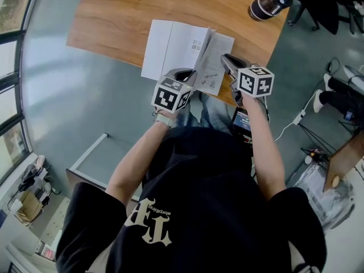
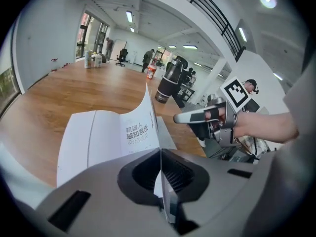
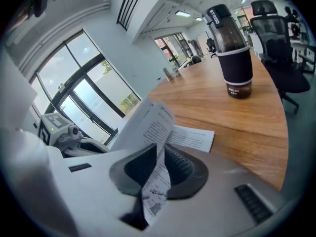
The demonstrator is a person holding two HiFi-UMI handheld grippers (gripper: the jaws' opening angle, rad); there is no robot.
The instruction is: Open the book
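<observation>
Nearest to the head camera, both forearms reach forward from the body, bent at the elbow and a little apart, with the wrists tipped down toward the table edge. The left gripper (image 1: 187, 75) is closed tight on the lower edge of one thin leaf (image 2: 140, 132). Its own view shows the paper pinched between the ribbed pads and standing almost vertical. I think it takes this edge so that the leaf can be led over to the left side. The right gripper (image 1: 228, 62) is also clamped, on a printed page (image 3: 157, 132) that curls up out of its jaws. Probably it holds the right half apart so that the pages do not fall together.

The book (image 1: 170, 47) lies just beyond both grippers, at the near edge of the table (image 1: 114, 16). It is already spread — white sheets flat on the left, printed pages on the right — so the task looks nearly done. Far at the right end stands a dark bottle (image 1: 270, 3), well apart from the book.
</observation>
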